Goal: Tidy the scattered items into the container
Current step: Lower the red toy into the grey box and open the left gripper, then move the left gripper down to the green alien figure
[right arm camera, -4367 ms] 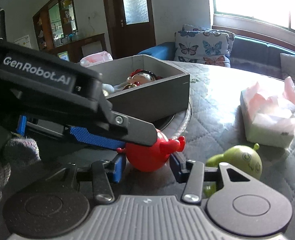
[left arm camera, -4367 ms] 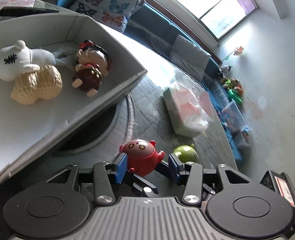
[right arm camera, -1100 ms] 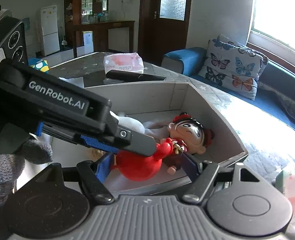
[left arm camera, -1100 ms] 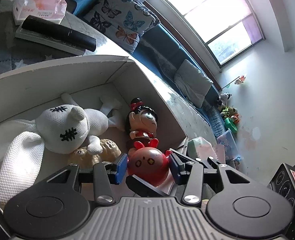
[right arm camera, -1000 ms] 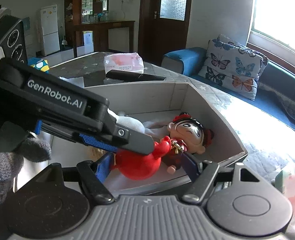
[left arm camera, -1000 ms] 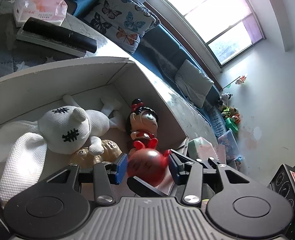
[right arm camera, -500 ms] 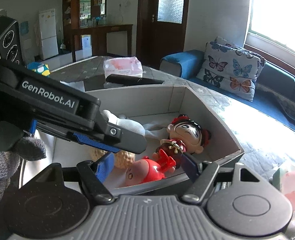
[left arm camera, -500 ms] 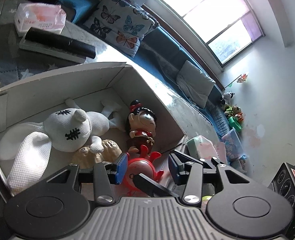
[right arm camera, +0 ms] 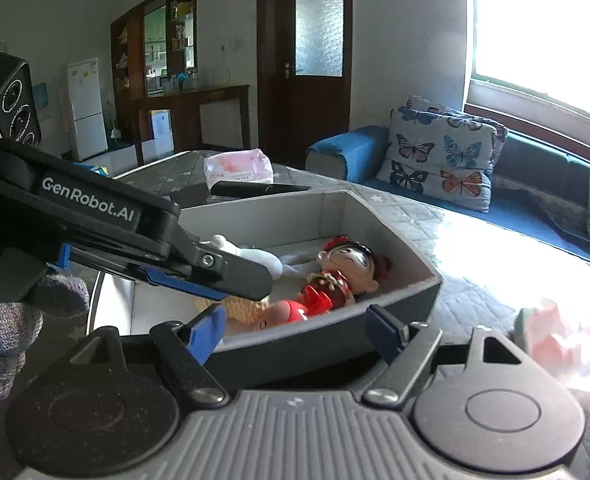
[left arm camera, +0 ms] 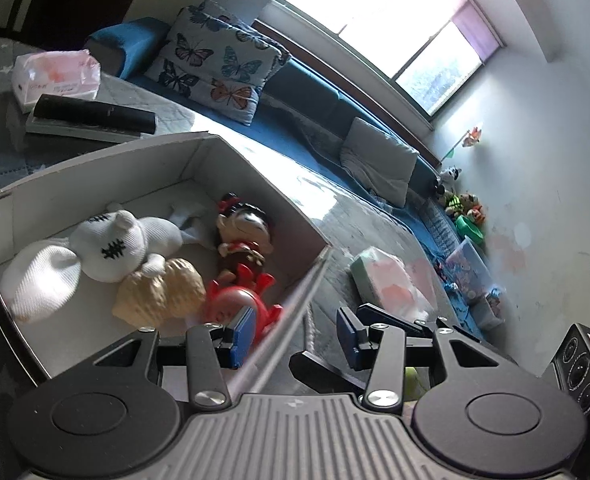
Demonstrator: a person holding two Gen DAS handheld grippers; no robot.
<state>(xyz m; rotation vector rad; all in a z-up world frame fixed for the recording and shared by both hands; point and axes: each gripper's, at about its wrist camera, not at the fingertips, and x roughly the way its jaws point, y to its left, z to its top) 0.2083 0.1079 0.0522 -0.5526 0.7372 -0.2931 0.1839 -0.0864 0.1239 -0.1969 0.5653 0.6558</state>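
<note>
The red pig toy (left arm camera: 231, 304) (right arm camera: 291, 309) lies loose in the grey box (left arm camera: 255, 184) (right arm camera: 375, 210), against its near wall. It rests beside a doll with black hair (left arm camera: 243, 232) (right arm camera: 347, 266), a tan toy (left arm camera: 163, 292) and a white plush (left arm camera: 107, 248). My left gripper (left arm camera: 295, 332) is open and empty above the box's near edge. My right gripper (right arm camera: 295, 332) is just short of the box wall, its jaws opening with nothing between them. A green toy (left arm camera: 413, 378) peeks out on the table behind the left gripper's right finger.
A tissue pack (left arm camera: 387, 280) lies on the quilted table to the right of the box. Beyond the box are a black remote (left arm camera: 91, 114) and a pink tissue pack (left arm camera: 55, 74). A hand in a knitted glove (right arm camera: 3, 336) holds the left gripper. A blue sofa runs behind.
The red pig toy, held between both grippers a second ago, has dropped into the box. Both grippers have pulled back from the box and risen, and the right jaws stand wider.
</note>
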